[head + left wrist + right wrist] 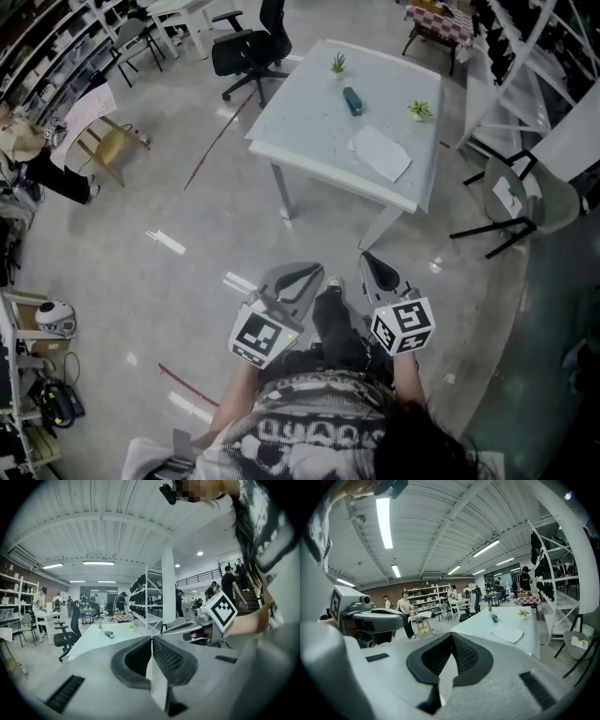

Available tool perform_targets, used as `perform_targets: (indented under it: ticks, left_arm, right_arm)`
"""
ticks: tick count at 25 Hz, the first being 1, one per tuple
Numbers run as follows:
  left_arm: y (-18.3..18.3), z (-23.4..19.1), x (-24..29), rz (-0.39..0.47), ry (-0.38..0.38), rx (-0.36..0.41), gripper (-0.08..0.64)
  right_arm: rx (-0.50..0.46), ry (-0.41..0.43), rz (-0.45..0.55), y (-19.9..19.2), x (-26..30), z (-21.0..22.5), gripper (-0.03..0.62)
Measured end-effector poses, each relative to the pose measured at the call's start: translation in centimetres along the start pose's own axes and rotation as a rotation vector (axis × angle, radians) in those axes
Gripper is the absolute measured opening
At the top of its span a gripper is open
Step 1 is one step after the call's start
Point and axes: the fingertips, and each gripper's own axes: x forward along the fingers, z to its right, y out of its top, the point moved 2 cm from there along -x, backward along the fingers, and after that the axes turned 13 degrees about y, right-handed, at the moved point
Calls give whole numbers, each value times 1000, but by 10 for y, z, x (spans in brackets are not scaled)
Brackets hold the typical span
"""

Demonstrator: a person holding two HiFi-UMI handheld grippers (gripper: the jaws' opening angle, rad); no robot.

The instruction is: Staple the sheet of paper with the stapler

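Currently my left gripper [302,275] is clenched, empty. The dark green stapler [352,100] lies mid-worktop on the pale grey table [300,122], long axis running near-to-far edge; the white paper sheet [380,152] lies nearer the right edge. My right gripper [373,264] is clenched, empty.

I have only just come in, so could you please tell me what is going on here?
A person stands some way short of a white table, holding one gripper in each hand. The left tongs and the right tongs are both shut and empty, pointing toward the table. On it lie a dark stapler and, apart from it, a sheet of paper, with two small potted plants. The stapling has not yet begun.
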Motion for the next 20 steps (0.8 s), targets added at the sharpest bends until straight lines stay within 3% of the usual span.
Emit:
perform_targets:
  ticks: [11,20]
  left_arm:
    - [31,-82,127,9,46,29,6]
    - [36,-115,192,-12,90,25,6]
  right_arm:
    - [-5,17,-10,51,89,121,-6]
    - [7,61,-20,64,138,180,-6]
